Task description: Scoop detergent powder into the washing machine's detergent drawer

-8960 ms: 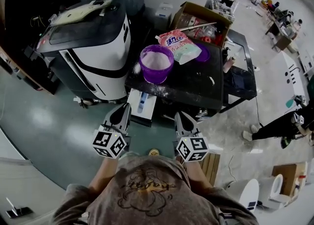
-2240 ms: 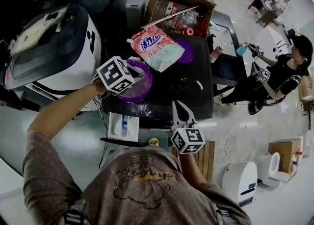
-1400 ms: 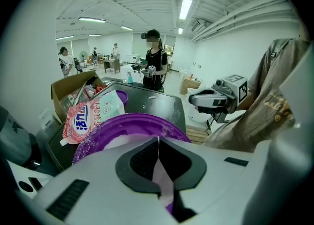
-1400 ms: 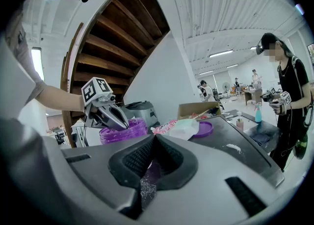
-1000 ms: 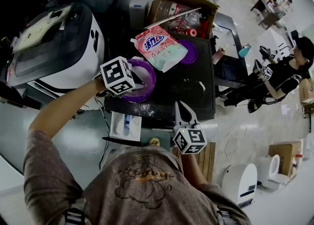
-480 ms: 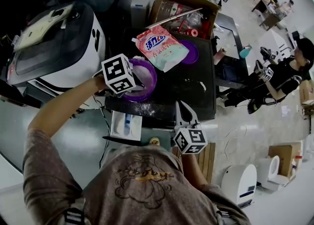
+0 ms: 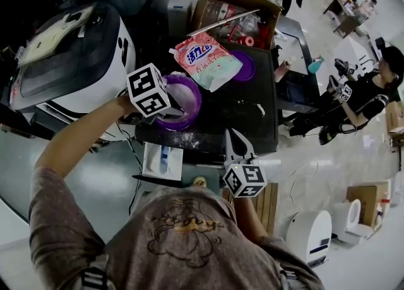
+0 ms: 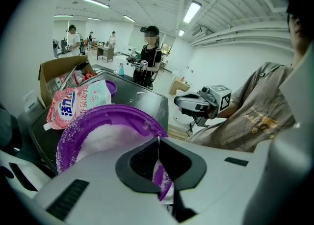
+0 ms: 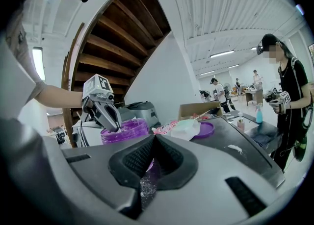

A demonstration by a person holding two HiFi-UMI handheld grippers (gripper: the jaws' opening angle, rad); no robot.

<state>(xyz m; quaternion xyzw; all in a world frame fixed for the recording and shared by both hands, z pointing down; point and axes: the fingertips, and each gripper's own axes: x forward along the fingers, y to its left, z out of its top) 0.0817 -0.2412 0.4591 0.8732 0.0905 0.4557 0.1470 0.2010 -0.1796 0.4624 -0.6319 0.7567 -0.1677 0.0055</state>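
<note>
Left gripper (image 7: 169, 112) reaching from the person's near side over the rim of the purple tub (image 7: 191, 86) on the black table (image 7: 246, 112). Its tips are over the white detergent powder (image 7: 184, 95) that fills the tub. In the left gripper view the jaws are drawn together, pinching a thin purple-and-white strip (image 8: 164, 185) whose nature cannot be made out. Right gripper (image 7: 231, 134) held low at the table's near edge, well apart from the tub, jaws closed. The detergent drawer (image 7: 158, 161) stands open below the table edge, beside the washing machine (image 7: 69, 61). The pink detergent bag (image 7: 205, 61) lies just behind the tub. Nine seconds earlier both grippers were side by side in front of the person, short of the table. Only the left one has since gone to the tub.
</note>
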